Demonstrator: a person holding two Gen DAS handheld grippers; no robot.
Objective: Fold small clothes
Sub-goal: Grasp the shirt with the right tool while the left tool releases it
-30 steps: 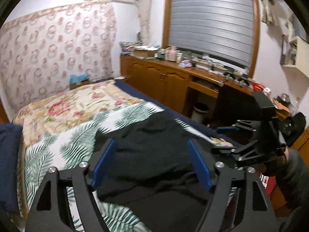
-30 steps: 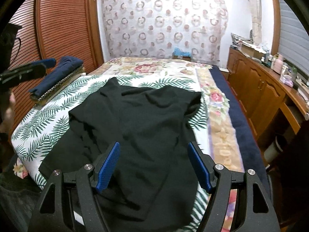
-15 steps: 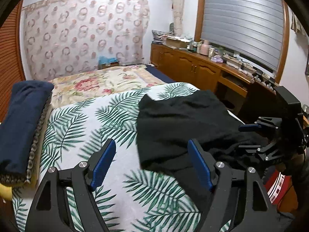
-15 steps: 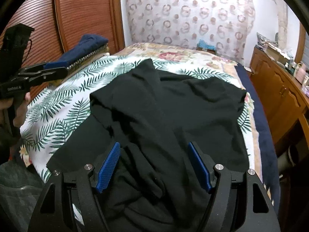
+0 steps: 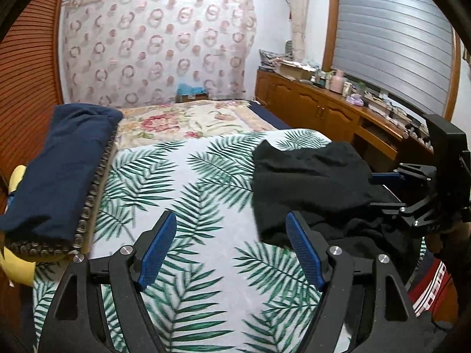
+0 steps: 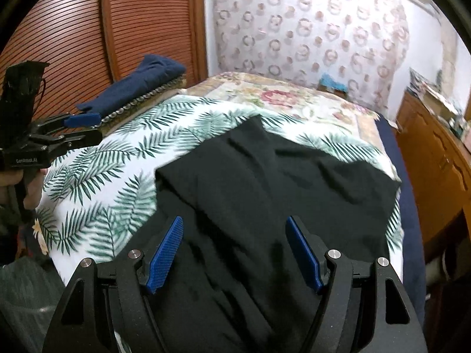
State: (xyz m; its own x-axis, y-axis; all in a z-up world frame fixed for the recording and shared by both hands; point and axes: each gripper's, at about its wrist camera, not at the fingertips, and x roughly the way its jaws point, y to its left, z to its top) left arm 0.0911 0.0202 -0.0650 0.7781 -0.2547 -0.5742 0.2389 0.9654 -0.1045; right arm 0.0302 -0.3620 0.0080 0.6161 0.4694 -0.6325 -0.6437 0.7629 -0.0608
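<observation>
A black garment (image 6: 265, 194) lies rumpled on the bed (image 5: 206, 206), toward its right side and near edge. One part is already doubled over itself, and a pointed corner reaches toward the far end. It sits on the palm-leaf cover, probably because that broad, flat stretch gives room to spread and fold it.

The right claw (image 6: 234, 250) hovers over the near part of the cloth with its blue pads spread wide. Fabric shows below the gap, but the pads do not press on it, so it is released and holds nothing. The left claw (image 5: 232, 250) is likewise spread and empty. It hangs over bare leaf print just left of the garment's near left edge, a fair spot from which to take that edge. Both point downward at the bed, which suits a reach for the cloth rather than a carry.

A folded navy piece (image 5: 56, 170) rests on a mat along the bed's left edge, well apart, seemingly set aside as done.
</observation>
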